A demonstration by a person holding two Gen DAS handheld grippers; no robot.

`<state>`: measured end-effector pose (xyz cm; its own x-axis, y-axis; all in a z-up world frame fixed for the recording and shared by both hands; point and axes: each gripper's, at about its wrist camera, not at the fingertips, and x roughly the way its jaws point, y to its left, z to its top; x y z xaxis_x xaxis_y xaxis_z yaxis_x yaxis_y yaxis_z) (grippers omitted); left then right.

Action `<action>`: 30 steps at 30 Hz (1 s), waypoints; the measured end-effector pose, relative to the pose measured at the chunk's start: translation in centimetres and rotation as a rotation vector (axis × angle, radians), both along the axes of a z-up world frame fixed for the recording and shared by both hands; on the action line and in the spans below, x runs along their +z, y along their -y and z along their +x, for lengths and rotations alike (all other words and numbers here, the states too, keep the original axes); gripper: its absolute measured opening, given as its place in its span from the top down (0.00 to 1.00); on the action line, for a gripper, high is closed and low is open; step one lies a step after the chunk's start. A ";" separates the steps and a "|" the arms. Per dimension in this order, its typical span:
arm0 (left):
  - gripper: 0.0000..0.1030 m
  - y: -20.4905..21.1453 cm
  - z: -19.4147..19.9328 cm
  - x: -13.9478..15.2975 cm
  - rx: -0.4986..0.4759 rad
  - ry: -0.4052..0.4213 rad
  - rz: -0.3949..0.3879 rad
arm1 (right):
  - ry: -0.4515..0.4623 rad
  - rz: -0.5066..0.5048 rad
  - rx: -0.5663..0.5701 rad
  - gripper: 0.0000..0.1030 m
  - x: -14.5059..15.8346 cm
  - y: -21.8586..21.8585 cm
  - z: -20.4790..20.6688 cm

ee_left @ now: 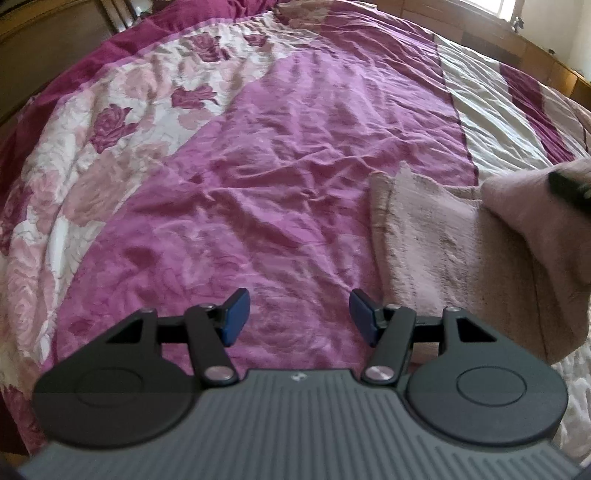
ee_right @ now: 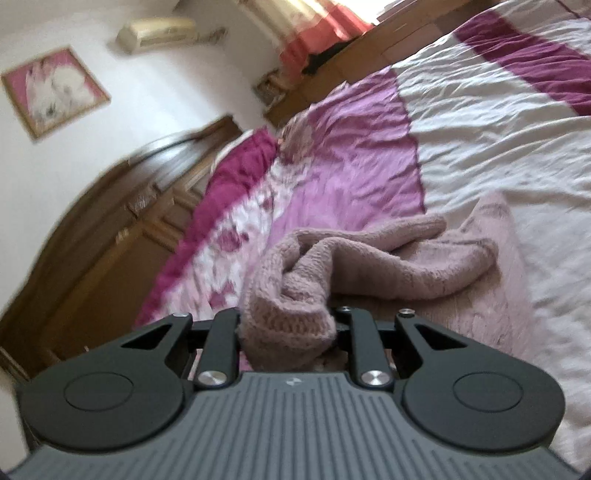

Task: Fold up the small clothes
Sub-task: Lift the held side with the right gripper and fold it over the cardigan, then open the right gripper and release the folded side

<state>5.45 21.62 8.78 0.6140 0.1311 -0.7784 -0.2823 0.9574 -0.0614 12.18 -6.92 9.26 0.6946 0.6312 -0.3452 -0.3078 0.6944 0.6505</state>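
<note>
Left gripper (ee_left: 297, 317): fingers (ee_left: 234, 315) standing apart, nothing between them, above the bedspread (ee_left: 258, 166). Right gripper (ee_right: 288, 332): clamped on a bunched fold of the pink knit garment (ee_right: 369, 266), the rest trailing onto the bed (ee_right: 498, 129).

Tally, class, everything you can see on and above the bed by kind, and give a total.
Grippers: 2, left gripper, right gripper
Pink fleece garment: 1
Floral bedspread: 1
Total: 4

White wall (ee_right: 155, 96) with framed picture (ee_right: 55, 90), wooden headboard (ee_right: 110, 236), sunlit window (ee_left: 511, 7).
</note>
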 end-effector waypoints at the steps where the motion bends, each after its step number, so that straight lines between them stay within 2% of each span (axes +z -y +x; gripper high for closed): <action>1: 0.41 -0.2 -0.1 -0.1 0.004 0.001 -0.003 | 0.001 -0.024 0.010 0.78 -0.5 -0.9 0.0; 10: 0.40 -0.7 -0.2 -0.9 0.007 0.003 -0.028 | -0.030 -0.247 0.082 0.76 -5.2 -7.0 -0.5; 13: 0.40 -0.5 -0.3 -1.0 0.003 0.009 -0.040 | 0.003 -0.297 0.099 0.61 -5.6 -7.7 -1.3; 14: 0.40 -0.4 -0.3 -1.0 0.001 0.014 -0.044 | 0.008 -0.303 0.110 0.54 -5.5 -7.8 -1.5; 17: 0.40 0.0 -0.3 -0.8 -0.010 0.024 -0.045 | 0.009 -0.287 0.149 0.42 -5.1 -7.6 -2.4; 23: 0.40 0.6 -0.2 -0.4 -0.033 0.044 -0.040 | -0.015 -0.265 0.198 0.41 -3.5 -5.8 -4.6; 30: 0.40 1.7 -0.2 0.4 -0.050 0.060 -0.030 | -0.017 -0.228 0.203 0.41 -1.4 -2.2 -6.6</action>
